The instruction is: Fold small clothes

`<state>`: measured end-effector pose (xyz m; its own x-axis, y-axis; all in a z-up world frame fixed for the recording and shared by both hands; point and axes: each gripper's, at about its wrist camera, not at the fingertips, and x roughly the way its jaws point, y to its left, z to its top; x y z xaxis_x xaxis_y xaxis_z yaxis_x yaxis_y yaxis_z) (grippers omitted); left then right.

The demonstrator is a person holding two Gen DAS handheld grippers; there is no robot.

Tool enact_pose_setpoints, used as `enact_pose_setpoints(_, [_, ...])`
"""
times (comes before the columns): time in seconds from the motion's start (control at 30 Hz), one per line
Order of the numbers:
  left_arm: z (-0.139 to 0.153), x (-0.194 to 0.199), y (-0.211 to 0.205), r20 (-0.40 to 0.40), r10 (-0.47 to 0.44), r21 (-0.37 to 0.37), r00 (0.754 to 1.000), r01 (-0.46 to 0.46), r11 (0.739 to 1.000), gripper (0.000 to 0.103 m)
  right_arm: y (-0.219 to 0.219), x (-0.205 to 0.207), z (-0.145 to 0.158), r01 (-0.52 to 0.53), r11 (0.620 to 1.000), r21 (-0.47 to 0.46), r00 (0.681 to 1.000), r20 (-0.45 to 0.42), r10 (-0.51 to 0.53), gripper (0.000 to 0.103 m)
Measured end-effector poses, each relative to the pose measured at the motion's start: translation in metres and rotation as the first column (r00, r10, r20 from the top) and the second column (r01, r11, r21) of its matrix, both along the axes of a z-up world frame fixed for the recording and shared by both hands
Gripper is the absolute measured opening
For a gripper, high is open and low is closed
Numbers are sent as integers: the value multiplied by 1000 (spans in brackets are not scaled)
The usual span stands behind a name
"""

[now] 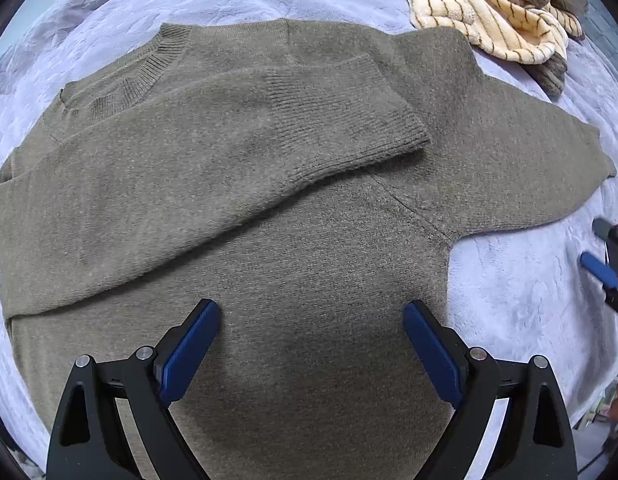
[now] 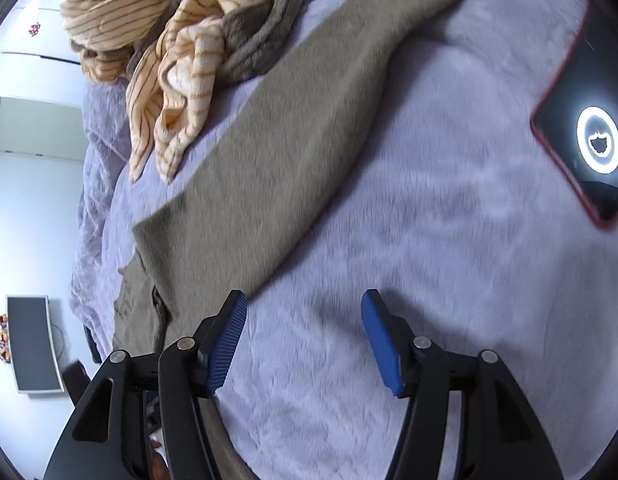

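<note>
Both tongs (image 1: 311, 346) (image 2: 304, 340) agape above sweater (image 1: 245, 184)

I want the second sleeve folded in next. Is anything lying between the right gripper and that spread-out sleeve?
Nothing visible does. The right gripper hangs open over bare lilac blanket, and the outstretched sleeve lies just beside its fingers. The striped clothes pile sits along the sleeve's far edge; the phone lies well off to the other side.

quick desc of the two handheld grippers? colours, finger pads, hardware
Both match. The left gripper has black plastic arms with triangular cutouts, silver round pivot pins, and flat blue pads on its fingers. The right gripper is built the same; its blue pads show fine ribbing. No cables or sleeves are visible.
</note>
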<state>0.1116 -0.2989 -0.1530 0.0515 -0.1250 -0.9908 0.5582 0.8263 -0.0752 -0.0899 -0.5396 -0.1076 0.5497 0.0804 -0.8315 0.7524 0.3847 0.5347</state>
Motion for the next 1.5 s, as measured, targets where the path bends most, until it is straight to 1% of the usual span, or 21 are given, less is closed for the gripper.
enact_pose_setpoints(0.07, [-4, -2, -7, 5, -3, 9, 1000, 3, 1000, 94, -13, 4, -1, 30, 999, 14, 999, 26, -30, 64])
enact_pose_setpoints(0.1, [-10, -2, -7, 6, -6, 11, 1000, 6, 1000, 94, -16, 7, -1, 38, 999, 17, 999, 31, -39, 64])
enact_pose_setpoints(0.2, [-17, -3, -9, 9, -7, 22, 1000, 6, 1000, 94, -25, 11, -2, 58, 998, 18, 997, 42, -59, 64])
enact_pose_setpoints(0.3, [-16, 0, -15, 15, 10, 3, 1000, -10, 1000, 94, -37, 16, -1, 74, 997, -10, 997, 39, -73, 64])
enact_pose_setpoints(0.37, [-11, -1, -17, 20, 14, -11, 1000, -14, 1000, 94, -47, 17, 0, 96, 995, -22, 994, 53, -95, 64])
enact_pose_setpoints(0.43, [-14, 0, -25, 21, 11, -8, 1000, -10, 1000, 94, -56, 16, -1, 126, 992, -23, 990, 61, -124, 64])
enact_pose_setpoints(0.57, [-22, 3, -42, 29, 7, 1, 1000, -7, 1000, 94, -68, 13, -7, 174, 985, 14, 980, 97, -175, 64])
enact_pose_setpoints(0.73, [-28, -3, -51, 47, -6, 6, 999, 5, 1000, 94, -77, 16, -15, 219, 973, 66, 955, 192, -228, 64])
enact_pose_setpoints(0.87, [-32, -8, -51, 50, -11, 7, 999, 11, 1000, 94, -84, 22, -23, 247, 963, 110, 943, 202, -265, 63])
enact_pose_setpoints(0.9, [-32, -9, -51, 48, -9, 5, 999, 9, 1000, 94, -84, 23, -23, 255, 959, 121, 941, 197, -275, 52])
enact_pose_setpoints(0.93, [-31, -9, -52, 48, -5, 2, 999, 5, 1000, 94, -84, 24, -22, 255, 959, 123, 941, 198, -276, 22])
enact_pose_setpoints(0.97, [-28, -9, -51, 52, -1, -6, 999, 1, 1000, 94, -84, 24, -20, 248, 960, 128, 941, 205, -270, 13])
enact_pose_setpoints(1.03, [-23, 2, -47, 77, 6, -27, 997, -4, 1000, 94, -81, 25, -12, 226, 965, 137, 935, 248, -254, 10])
enact_pose_setpoints(1.1, [-14, 6, -52, 125, 13, -46, 992, -8, 999, 94, -78, 26, -1, 198, 971, 135, 929, 291, -230, 10])
enact_pose_setpoints(1.17, [-8, 13, -60, 177, 16, -55, 984, -6, 998, 94, -70, 31, 16, 151, 981, 118, 923, 337, -183, 10])
enact_pose_setpoints(1.23, [-9, 22, -72, 203, 14, -55, 979, -3, 998, 94, -60, 37, 35, 102, 991, 90, 921, 369, -129, 10])
enact_pose_setpoints(1.3, [-18, 29, -83, 210, 6, -46, 978, 4, 999, 94, -51, 43, 50, 69, 996, 61, 919, 385, -88, 10])
enact_pose_setpoints(1.4, [-35, 35, -95, 158, -25, -5, 987, 27, 1000, 94, -36, 49, 72, 33, 999, 33, 909, 415, -44, 10])
enact_pose_setpoints(1.5, [-38, 31, -98, 190, -52, -4, 980, 54, 999, 94, -21, 57, 90, 3, 1000, 23, 895, 445, -13, 10])
